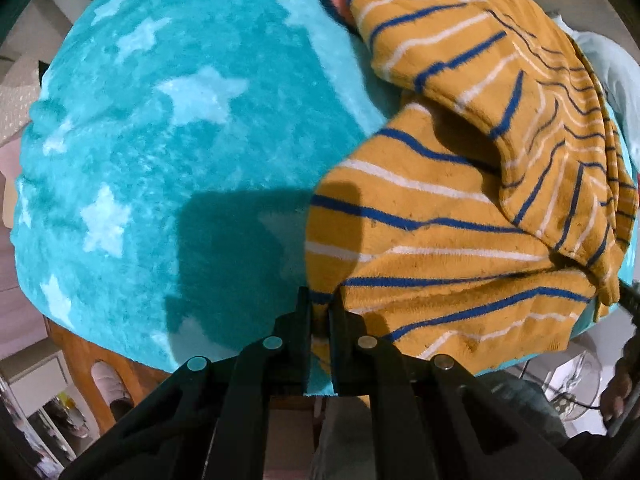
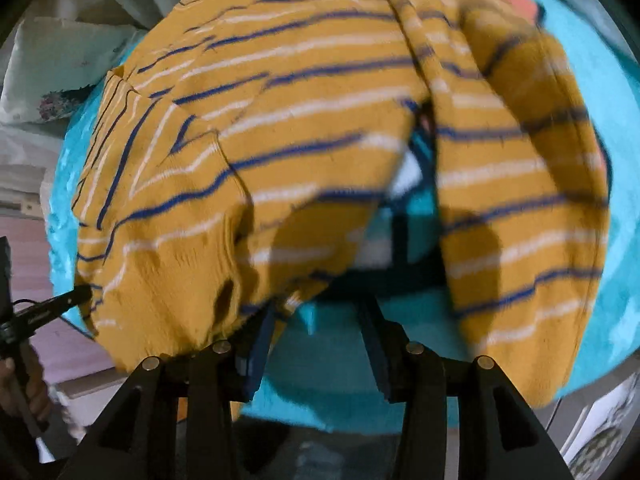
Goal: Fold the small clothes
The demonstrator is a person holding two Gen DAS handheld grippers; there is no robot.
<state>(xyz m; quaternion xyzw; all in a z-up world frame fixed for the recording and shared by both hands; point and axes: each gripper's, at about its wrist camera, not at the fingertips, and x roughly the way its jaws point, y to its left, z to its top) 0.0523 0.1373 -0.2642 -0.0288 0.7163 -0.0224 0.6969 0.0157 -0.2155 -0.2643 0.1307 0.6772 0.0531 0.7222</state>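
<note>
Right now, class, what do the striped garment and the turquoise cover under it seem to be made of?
Striped garment: probably soft knitted cotton or similar, matte; it drapes, creases, and looks slightly fuzzy.
Turquoise cover: seemingly plush fleece; its brushed pile catches light unevenly.

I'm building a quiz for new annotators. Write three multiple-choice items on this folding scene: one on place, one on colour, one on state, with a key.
1. Where does the striped garment lie?
A. on a turquoise star-patterned blanket
B. in a basket
C. on a hanger

2. What colours are its stripes?
A. red and green
B. blue and white
C. black and pink

3. How does the left gripper stand?
A. wide open above the blanket
B. shut on the garment's edge
C. shut on a shoe

Key: 1 A, the fabric spreads over the turquoise pile in both views. 2 B, blue and white lines cross the mustard cloth. 3 B, its fingers pinch the striped edge between them.
</note>
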